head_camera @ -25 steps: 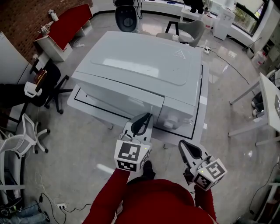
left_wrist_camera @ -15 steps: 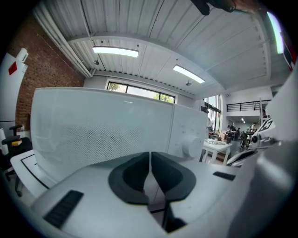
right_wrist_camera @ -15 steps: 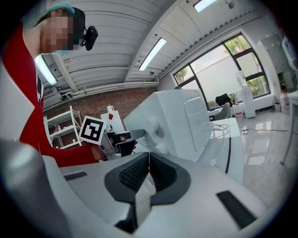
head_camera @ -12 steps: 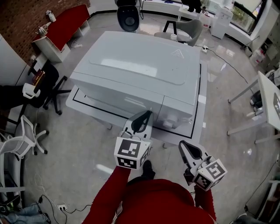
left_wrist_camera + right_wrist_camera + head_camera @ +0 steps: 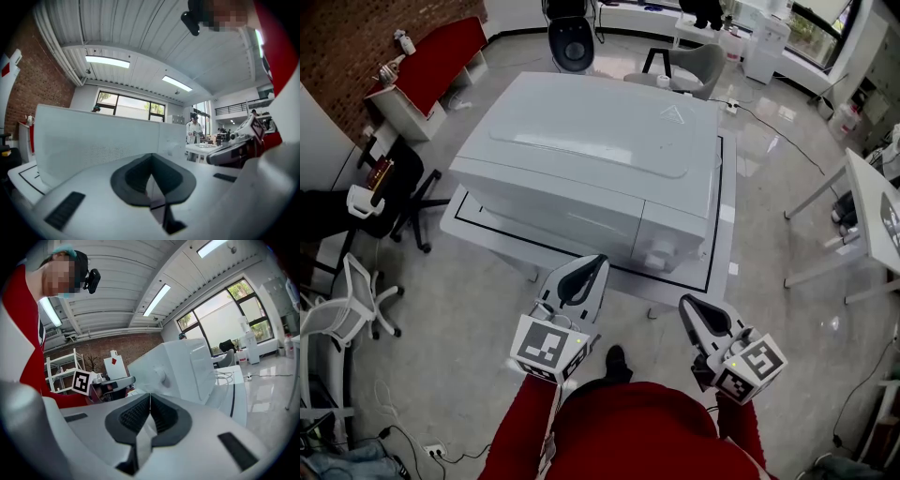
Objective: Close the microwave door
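The big white microwave [image 5: 591, 141] stands on a low white table [image 5: 724, 239]. Its wide door [image 5: 553, 208] lies flush with the front, beside the control panel with a knob [image 5: 661, 251]. My left gripper [image 5: 598, 260] hovers just in front of the door, apart from it, its jaws closing fully with nothing between them. In the left gripper view the shut left gripper [image 5: 151, 154] faces the door [image 5: 93, 136]. My right gripper [image 5: 684, 305] is shut and empty, lower right, off the table edge. The right gripper view shows the shut right gripper [image 5: 150, 394] before the knob [image 5: 161, 376].
Office chairs [image 5: 352, 291] and a black chair [image 5: 408, 183] stand to the left, and a red bench [image 5: 431, 56] at the back left. A grey chair [image 5: 689, 66] is behind the microwave. A white desk [image 5: 867, 211] stands at the right. Cables lie on the floor.
My left gripper has drawn back from the microwave's front towards me and a little left. The right gripper has kept still. The door looks flush throughout.
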Demonstrator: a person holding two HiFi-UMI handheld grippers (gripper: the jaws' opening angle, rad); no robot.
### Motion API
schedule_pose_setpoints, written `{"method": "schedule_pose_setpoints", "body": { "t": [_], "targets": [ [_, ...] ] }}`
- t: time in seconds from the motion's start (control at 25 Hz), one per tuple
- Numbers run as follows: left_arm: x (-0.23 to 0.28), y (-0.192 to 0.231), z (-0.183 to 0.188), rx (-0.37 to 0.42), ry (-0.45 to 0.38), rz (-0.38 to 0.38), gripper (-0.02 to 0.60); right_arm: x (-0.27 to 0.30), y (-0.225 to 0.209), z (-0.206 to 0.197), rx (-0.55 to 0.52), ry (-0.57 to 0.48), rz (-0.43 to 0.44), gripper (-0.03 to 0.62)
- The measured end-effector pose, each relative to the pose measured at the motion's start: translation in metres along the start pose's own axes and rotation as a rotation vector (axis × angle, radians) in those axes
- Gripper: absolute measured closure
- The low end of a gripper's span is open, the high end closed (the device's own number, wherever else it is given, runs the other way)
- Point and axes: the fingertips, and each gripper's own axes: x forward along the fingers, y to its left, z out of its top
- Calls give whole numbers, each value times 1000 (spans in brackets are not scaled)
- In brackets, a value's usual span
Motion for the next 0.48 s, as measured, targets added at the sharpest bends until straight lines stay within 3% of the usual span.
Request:
{"method": "schedule_pose_setpoints", "body": {
  "t": [0.48],
  "targets": [
    [-87,-2,-24,-53,29,77,571,-3,25,9,-79,-57,71,580]
  ]
}}
